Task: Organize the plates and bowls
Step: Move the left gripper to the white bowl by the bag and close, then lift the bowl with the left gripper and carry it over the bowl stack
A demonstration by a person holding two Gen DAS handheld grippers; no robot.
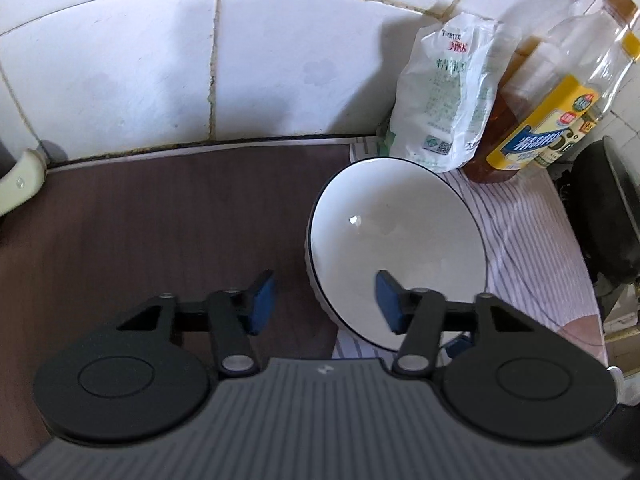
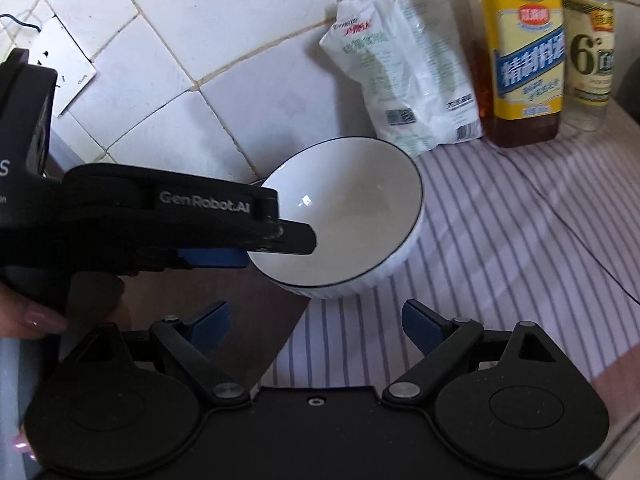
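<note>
A white bowl [image 1: 396, 248] with a thin dark rim stands on the edge of a striped cloth [image 1: 532, 248], close to the tiled wall. My left gripper [image 1: 326, 300] is open and straddles the bowl's near-left rim, one blue pad outside the bowl and the other over its inside, neither pressing on it. In the right wrist view the same bowl [image 2: 344, 216] lies ahead, with the left gripper [image 2: 276, 248] reaching in from the left at its rim. My right gripper [image 2: 318, 326] stands wide open just short of the bowl, with nothing between its fingers.
Behind the bowl, a white bag [image 1: 444, 96], a yellow-labelled bottle [image 1: 552, 128] and a clear bottle [image 2: 592, 52] stand against the wall. A black pan [image 1: 604, 216] sits at the right. Dark brown counter [image 1: 160, 232] stretches left. A hand [image 2: 36, 320] holds the left gripper.
</note>
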